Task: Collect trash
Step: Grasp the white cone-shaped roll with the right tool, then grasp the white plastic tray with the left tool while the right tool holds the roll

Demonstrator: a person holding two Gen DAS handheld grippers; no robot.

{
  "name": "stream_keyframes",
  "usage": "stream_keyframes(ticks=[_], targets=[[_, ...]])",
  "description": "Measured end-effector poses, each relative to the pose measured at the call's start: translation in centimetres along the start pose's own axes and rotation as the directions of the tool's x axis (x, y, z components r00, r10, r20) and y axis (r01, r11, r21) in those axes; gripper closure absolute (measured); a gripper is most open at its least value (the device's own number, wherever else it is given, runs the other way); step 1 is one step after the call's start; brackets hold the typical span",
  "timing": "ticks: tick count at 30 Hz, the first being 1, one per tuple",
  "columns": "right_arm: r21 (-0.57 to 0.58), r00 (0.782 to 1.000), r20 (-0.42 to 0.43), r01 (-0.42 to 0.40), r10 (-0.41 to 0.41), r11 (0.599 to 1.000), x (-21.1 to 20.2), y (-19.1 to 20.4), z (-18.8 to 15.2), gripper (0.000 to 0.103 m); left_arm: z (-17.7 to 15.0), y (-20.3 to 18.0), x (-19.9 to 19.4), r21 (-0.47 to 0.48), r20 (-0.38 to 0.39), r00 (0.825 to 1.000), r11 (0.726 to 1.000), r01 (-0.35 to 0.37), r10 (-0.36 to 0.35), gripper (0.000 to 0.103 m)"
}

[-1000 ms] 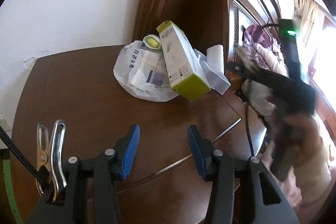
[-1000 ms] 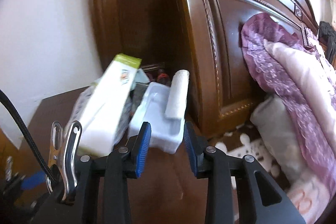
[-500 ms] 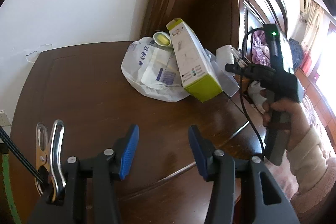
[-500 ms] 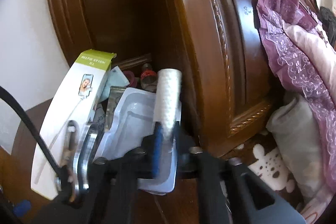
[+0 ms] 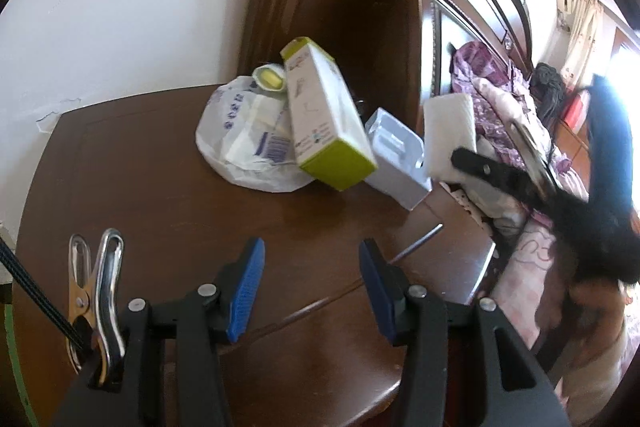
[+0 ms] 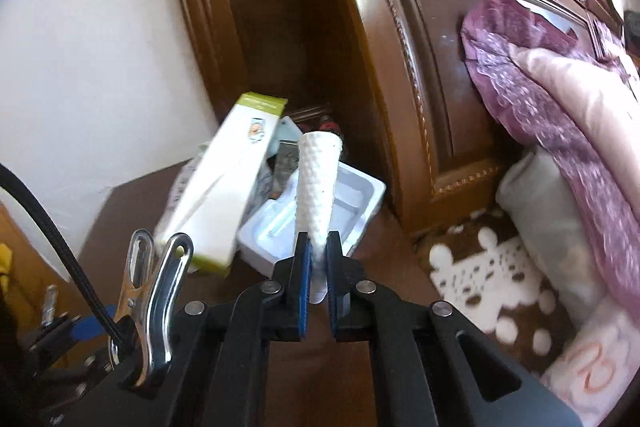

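Item 1, right gripper [image 6: 317,269]: blue pads pressed together on the near end of a white dimpled foam sheet [image 6: 318,187], folded flat. The sheet sticks out ahead of the jaws and stands above the white tray. In the left wrist view this gripper [image 5: 454,157] enters from the right, blurred, with the foam sheet [image 5: 448,131] at its tip, beside the right edge of the table

Item 2, left gripper [image 5: 310,289]: jaws spread, nothing between the pads; it hangs over the near part of the dark wooden table [image 5: 140,187], well apart from the trash

Item 3, white moulded plastic tray [image 6: 340,211]: lies open side up at the far right of the table, just beside the carton; seen in the left wrist view [image 5: 396,155] at the table's right edge

Item 4, white carton with lime-green ends [image 5: 326,115]: lies tilted, its far end propped up on the plastic bag, its near green end low by the tray

Item 5, white plastic bag with blue print [image 5: 244,143]: crumpled, at the far side of the table, holding paper packets. A small yellow-green rimmed piece [image 5: 270,77] sits at its far top; what it is cannot be told

Item 6, surroundings: carved wooden headboard [image 6: 420,67] to the right of the table; purple and pink bedding [image 6: 560,87] farther right
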State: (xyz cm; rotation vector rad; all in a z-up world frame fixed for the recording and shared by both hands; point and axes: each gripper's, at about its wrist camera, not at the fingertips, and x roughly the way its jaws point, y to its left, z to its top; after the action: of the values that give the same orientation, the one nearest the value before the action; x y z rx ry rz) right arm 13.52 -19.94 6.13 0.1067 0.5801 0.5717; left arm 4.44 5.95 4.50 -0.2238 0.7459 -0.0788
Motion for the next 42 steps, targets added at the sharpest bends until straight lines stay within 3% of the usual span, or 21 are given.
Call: stream_keyframes(ticks=[6,11,14,19,24,28,31,39,42], targets=[[0.052,0.996,0.055,-0.072,0.069,0.996,-3.4,-0.6,-2.4,0.095,1.1,-2.4,-0.2,0.070,-0.006,1.000,0.997,-0.009,0.009,0.051],[0.047,0.992,0.116,-0.062,0.056,0.997,-6.9,-0.6,-3.6,0.095,3.4,-5.3,0.5,0.152,-0.061,0.996,0.986,0.071,-0.062,0.051],[0.062,0.989,0.138,-0.055,0.046,0.997,-8.9,-0.9,-4.9,0.095,5.2,-7.0,1.8,0.181,-0.110,0.989,0.977,0.117,-0.098,0.044],[0.128,0.984,0.174,-0.053,0.030,0.990,-10.6,-1.6,-7.2,0.095,8.0,-10.6,4.2,0.284,-0.197,0.977,0.949,0.137,-0.082,0.030],[0.185,0.976,0.207,-0.111,0.071,0.977,-11.0,-2.8,-8.6,0.095,10.0,-13.9,7.6,0.390,-0.257,0.966,0.913,0.124,-0.021,0.023],[0.195,0.971,0.212,-0.149,0.107,0.969,-10.9,-3.4,-9.3,0.095,10.0,-15.1,11.2,0.447,-0.292,0.950,0.894,0.034,0.110,0.023],[0.198,0.971,0.203,-0.168,0.127,0.966,-10.4,-3.7,-9.7,0.095,9.6,-15.2,13.3,0.471,-0.313,0.935,0.882,0.000,0.167,0.022],[0.209,0.975,0.187,-0.156,0.118,0.965,-10.2,-5.1,-10.6,0.095,9.0,-14.5,16.0,0.488,-0.333,0.917,0.872,-0.032,0.220,0.014],[0.217,0.974,0.188,-0.167,0.126,0.962,-10.1,-5.3,-10.6,0.095,8.8,-14.4,16.0,0.493,-0.330,0.922,0.870,-0.017,0.204,0.014]])
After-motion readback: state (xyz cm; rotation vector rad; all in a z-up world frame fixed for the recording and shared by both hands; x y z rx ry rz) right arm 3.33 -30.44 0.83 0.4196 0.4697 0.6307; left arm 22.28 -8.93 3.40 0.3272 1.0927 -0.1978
